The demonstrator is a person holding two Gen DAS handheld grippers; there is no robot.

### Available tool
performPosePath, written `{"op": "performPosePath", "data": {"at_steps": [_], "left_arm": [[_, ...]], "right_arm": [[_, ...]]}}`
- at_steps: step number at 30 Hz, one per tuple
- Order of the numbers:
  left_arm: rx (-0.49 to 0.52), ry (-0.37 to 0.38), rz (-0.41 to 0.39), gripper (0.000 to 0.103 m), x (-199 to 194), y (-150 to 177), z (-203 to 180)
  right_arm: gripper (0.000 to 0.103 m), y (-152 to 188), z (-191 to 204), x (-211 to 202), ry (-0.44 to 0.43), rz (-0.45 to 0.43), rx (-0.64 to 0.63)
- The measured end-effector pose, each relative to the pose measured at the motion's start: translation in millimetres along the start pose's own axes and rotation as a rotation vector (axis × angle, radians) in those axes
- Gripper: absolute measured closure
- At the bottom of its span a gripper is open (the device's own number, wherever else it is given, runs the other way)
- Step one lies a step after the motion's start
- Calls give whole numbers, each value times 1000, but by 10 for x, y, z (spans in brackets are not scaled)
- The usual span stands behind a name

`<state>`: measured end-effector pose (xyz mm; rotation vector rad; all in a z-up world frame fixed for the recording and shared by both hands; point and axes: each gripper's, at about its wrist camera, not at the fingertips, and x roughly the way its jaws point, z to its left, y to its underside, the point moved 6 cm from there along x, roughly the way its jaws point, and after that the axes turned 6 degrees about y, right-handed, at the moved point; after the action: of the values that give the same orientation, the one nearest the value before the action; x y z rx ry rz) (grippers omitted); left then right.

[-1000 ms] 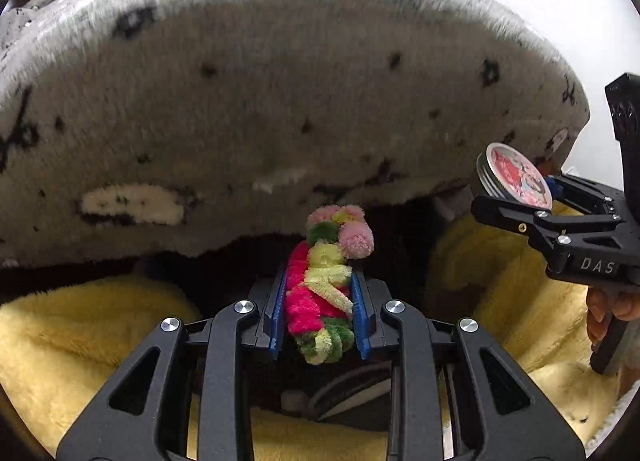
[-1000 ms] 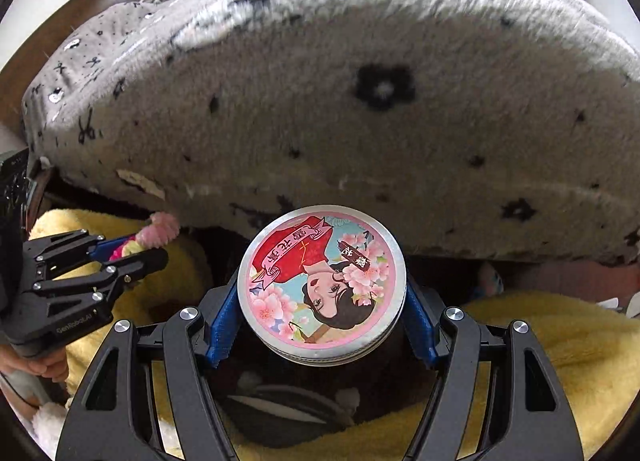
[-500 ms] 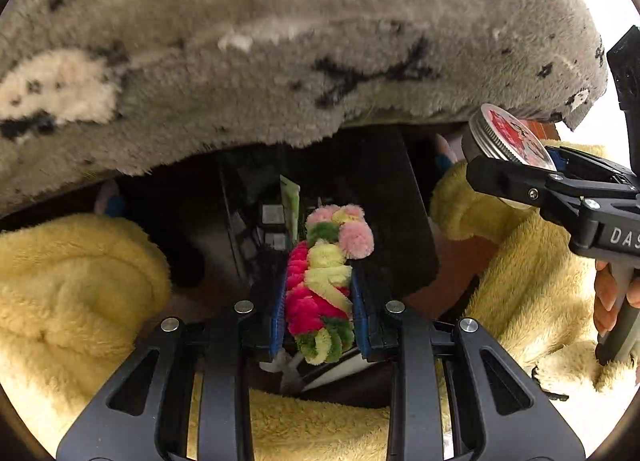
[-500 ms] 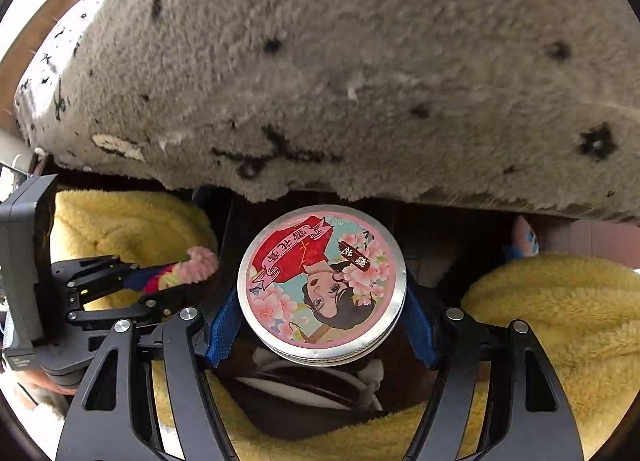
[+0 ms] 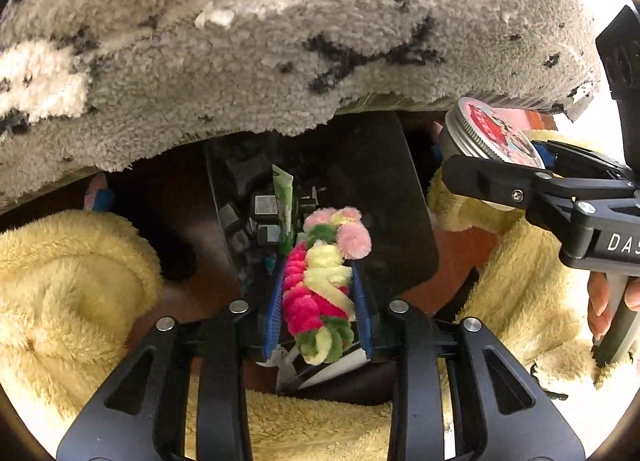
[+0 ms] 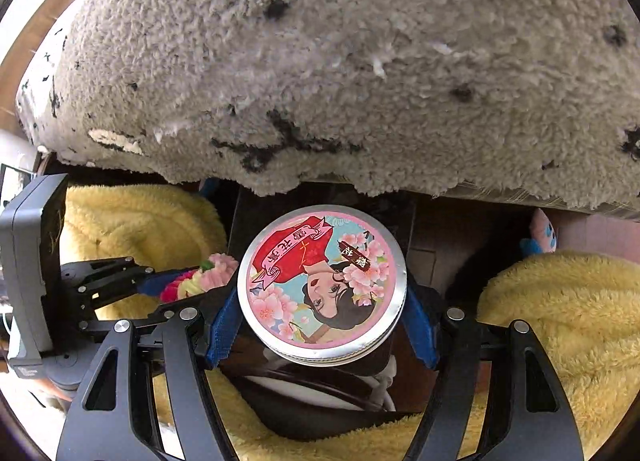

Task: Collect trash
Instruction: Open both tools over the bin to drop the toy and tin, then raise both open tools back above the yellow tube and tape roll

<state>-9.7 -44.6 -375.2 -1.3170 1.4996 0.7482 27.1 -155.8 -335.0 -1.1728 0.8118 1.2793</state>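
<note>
My left gripper point(image 5: 318, 281) is shut on a fuzzy pipe-cleaner bundle point(image 5: 320, 285) of pink, green and pale yellow. It hangs over a black bin point(image 5: 384, 197) that holds a green tube point(image 5: 283, 201) and small dark items. My right gripper point(image 6: 320, 301) is shut on a round metal tin point(image 6: 322, 281) with a pink illustrated lid, held above the same bin point(image 6: 256, 217). The tin point(image 5: 492, 133) and the right gripper point(image 5: 532, 181) show at the right of the left wrist view. The left gripper point(image 6: 168, 285) with the bundle point(image 6: 200, 277) shows at the left of the right wrist view.
A grey shaggy rug or cushion point(image 5: 280, 41) with black marks overhangs the bin from behind, also in the right wrist view point(image 6: 340, 61). Yellow fluffy fabric point(image 5: 72, 281) lies on both sides of the bin point(image 6: 560, 321). A small pink and blue toy point(image 6: 542, 235) lies at far right.
Both grippers have moved forward and down toward the bin. The grey rug now fills more of the top and the bin's inside has come into view. Both grips are unchanged.
</note>
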Motion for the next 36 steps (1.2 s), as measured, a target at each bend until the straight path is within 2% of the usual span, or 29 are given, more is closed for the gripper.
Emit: {"op": "performPosePath", "data": {"at_steps": [1, 3, 6, 12, 18, 24, 31, 36], "left_arm": [[-1, -3, -3, 68, -13, -1, -1], [-6, -13, -17, 48, -77, -21, 11], [-15, -38, -47, 31, -173, -47, 30], [-10, -65, -90, 16, -358, -78, 29], [22, -75, -162, 9, -657, -128, -56], [49, -88, -275, 8, -1109, -241, -129], [77, -147, -404, 8, -1607, -534, -132], [87, -178, -464, 8, -1893, -806, -80]], "right_arm": [[32, -2, -10, 2, -3, -1, 7], [22, -32, -50, 16, -1, -8, 20], [16, -85, -112, -63, 13, -38, 37], [8, -129, -161, -290, 46, -103, 53], [8, -134, -182, -528, 69, -154, 50], [8, -230, -142, -895, 65, -242, 34], [8, -495, -139, -1400, 89, -373, 11], [8, -736, -189, -1602, 118, -426, 13]]}}
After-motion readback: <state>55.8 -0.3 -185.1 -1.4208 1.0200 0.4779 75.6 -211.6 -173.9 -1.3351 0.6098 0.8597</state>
